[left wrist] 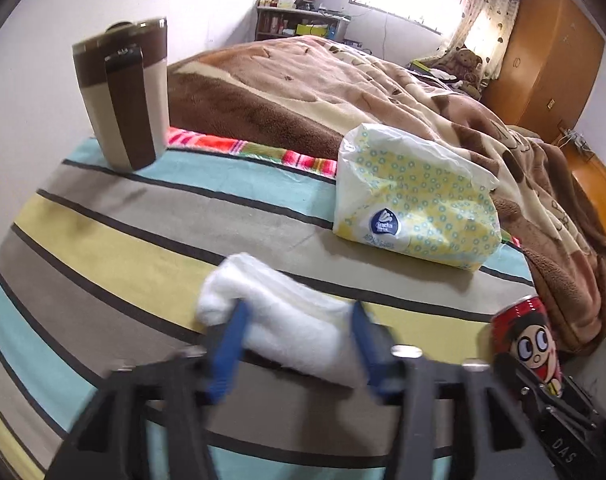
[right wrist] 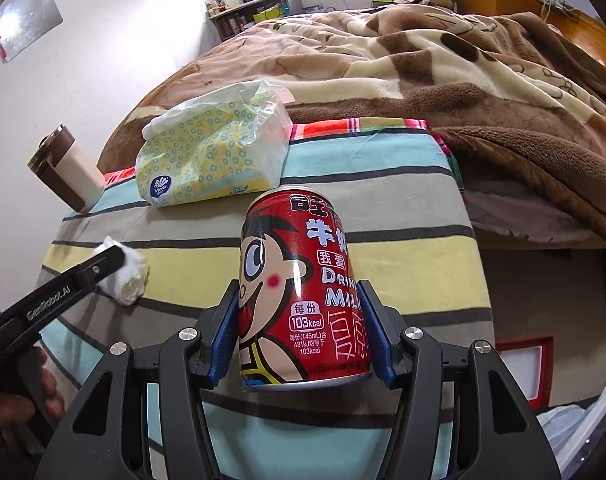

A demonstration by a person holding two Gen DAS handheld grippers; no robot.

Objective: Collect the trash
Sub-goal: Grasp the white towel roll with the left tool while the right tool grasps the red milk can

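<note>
Here, through the left wrist view: left gripper (left wrist: 299,332) angled down at the striped bed sheet (left wrist: 123,240), blue pads on either side of a crumpled white tissue (left wrist: 279,316) and seemingly pressing it, though blur hides how firmly. Long axis of the wad crosswise to the fingers, one end sticking out past the left pad. Beyond it, well apart, a yellow-dotted tissue pack (left wrist: 415,208) lying flat against the brown blanket (left wrist: 343,80); far left, a brown-and-cream travel mug (left wrist: 123,96) upright on the sheet. At lower right, just beside this gripper, the red milk can (left wrist: 531,336). Nothing between wad and pads; no bin in sight.

Next, through the right wrist view: right gripper (right wrist: 299,332) clamped on the red milk can (right wrist: 303,288) at its lower half, can upright with its axis roughly along the fingers, base apparently clear of the sheet. To the left, the left gripper (right wrist: 103,268) with its tip on the tissue (right wrist: 127,276), near but apart from the can. Tissue pack (right wrist: 211,156) directly behind the can, mug (right wrist: 67,172) tilted at far left. Likely both pieces ready to lift; main risk a loose hold on the soft wad.
</note>
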